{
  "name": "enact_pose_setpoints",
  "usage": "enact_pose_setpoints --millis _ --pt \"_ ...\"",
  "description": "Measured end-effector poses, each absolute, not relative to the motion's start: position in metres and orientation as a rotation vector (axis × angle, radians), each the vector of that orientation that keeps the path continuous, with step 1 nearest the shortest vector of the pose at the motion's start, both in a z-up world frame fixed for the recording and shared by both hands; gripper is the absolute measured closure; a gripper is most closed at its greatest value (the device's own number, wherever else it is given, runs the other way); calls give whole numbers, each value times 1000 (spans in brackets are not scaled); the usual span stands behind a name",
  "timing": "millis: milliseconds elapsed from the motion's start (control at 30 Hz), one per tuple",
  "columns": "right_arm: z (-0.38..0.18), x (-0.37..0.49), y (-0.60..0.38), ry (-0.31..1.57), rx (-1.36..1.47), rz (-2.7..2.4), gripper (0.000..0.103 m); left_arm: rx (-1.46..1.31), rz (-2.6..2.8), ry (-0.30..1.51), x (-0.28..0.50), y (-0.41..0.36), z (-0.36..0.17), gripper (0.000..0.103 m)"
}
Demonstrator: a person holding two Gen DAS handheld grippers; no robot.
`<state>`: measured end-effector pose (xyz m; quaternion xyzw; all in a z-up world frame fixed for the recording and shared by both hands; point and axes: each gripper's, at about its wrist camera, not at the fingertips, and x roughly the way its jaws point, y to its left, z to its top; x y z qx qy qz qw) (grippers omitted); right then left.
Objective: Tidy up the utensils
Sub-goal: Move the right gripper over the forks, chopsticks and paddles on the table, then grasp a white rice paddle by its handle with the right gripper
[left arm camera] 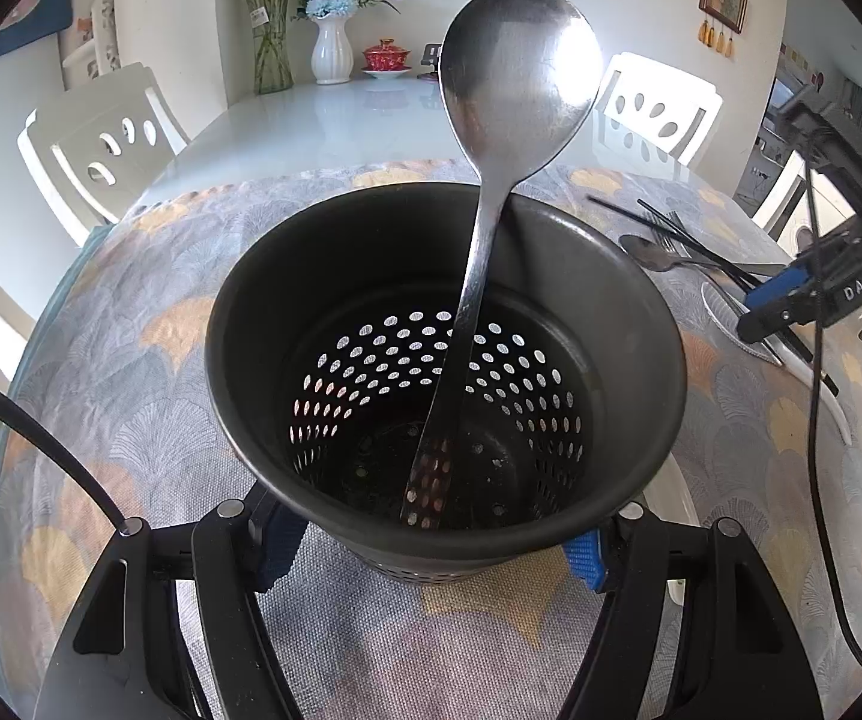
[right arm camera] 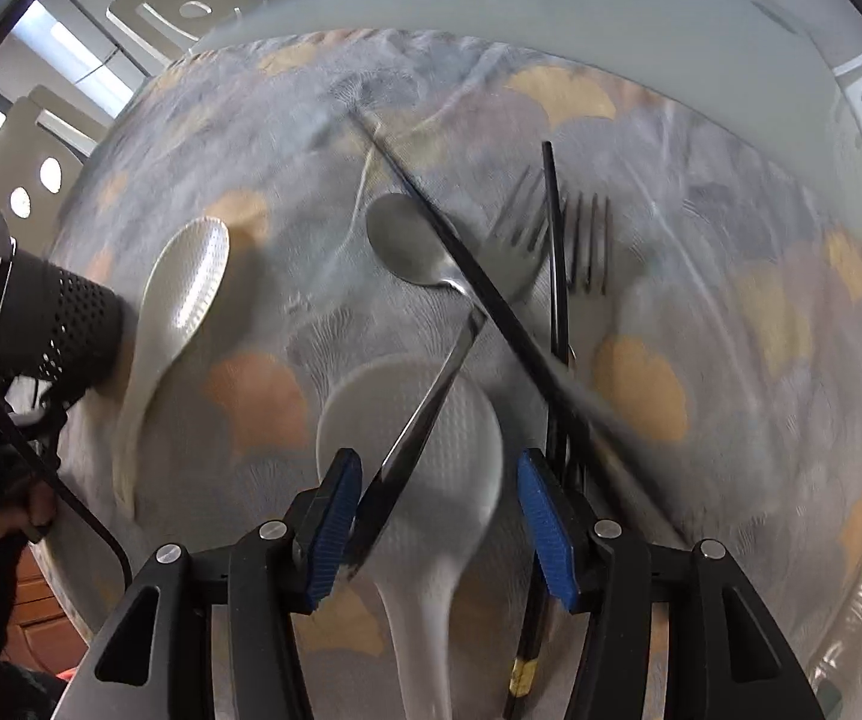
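Black holder (left arm camera: 443,354) rim between blue pads (left arm camera: 586,558)

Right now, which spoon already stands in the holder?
The large metal spoon, bowl up in the black perforated holder; the others lie on the tablecloth.

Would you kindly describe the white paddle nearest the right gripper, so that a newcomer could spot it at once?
Start at the patterned tablecloth and find the loose pile of utensils on it. Directly under the right gripper lies a white rice paddle with a dimpled round blade, crossed by a metal spoon. The other white paddle lies apart, beside the black perforated holder.
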<state>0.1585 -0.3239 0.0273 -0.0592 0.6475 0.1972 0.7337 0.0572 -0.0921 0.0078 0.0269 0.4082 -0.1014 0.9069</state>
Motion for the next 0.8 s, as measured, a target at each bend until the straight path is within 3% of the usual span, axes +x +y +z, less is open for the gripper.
enact_pose_setpoints --millis 167,433,633,800 --pt "46 149 -318 1375 -110 454 51 55 -210 843 57 -92 8 34" --pt "30 140 -300 1421 -238 446 50 45 -216 847 58 -91 7 34" --pt "21 149 -282 1366 -328 318 37 40 -220 854 61 -89 7 34" --pt "24 145 -299 1387 -161 378 41 39 -221 854 61 -89 7 34"
